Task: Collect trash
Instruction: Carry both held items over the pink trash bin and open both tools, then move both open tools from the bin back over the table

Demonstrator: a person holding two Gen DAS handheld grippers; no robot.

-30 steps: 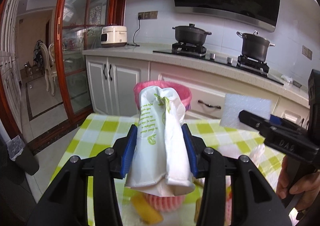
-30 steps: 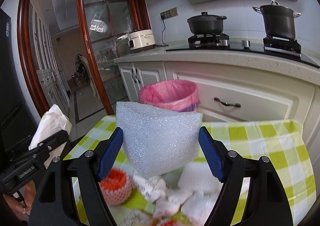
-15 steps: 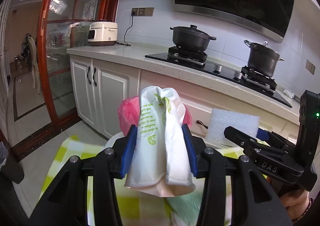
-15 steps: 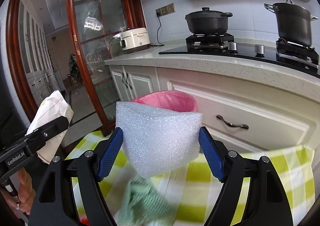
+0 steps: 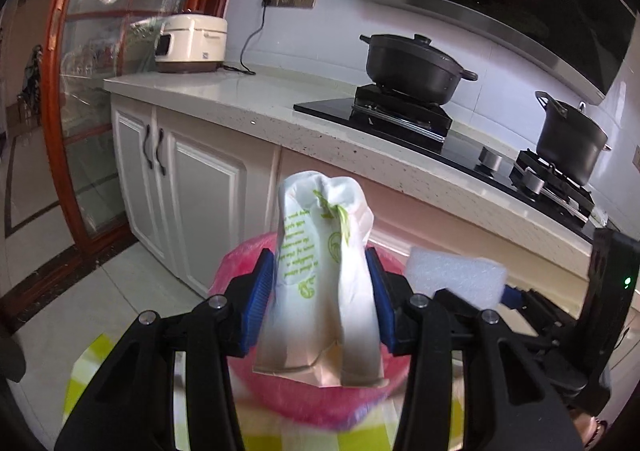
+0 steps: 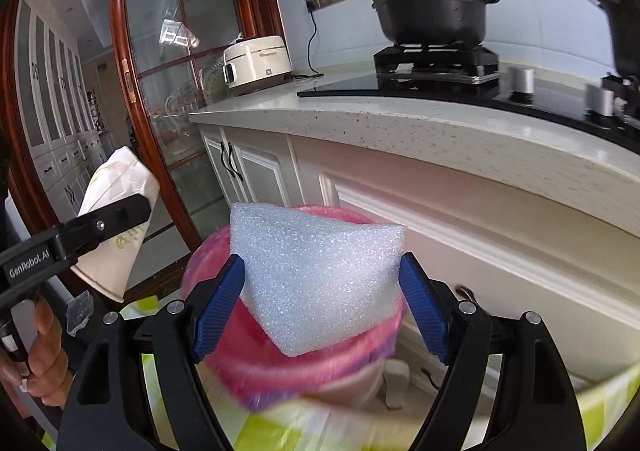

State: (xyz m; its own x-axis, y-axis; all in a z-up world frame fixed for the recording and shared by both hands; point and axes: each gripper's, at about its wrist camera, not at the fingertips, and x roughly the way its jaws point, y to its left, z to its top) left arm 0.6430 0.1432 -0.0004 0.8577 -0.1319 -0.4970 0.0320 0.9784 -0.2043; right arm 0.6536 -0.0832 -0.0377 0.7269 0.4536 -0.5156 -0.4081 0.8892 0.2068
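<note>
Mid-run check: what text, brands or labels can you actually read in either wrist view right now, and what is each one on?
"GenRobot.AI": white lettering on the black body of the left tool, seen in the right wrist view.
Green print on the crushed paper cup held by the left tool: too blurred to read.
Small mark on the rice cooker: too small to read.
White foam piece in the right tool: no text.

Bright daylight, fisheye warp w/ dark corners, motion blur at bottom.
</note>
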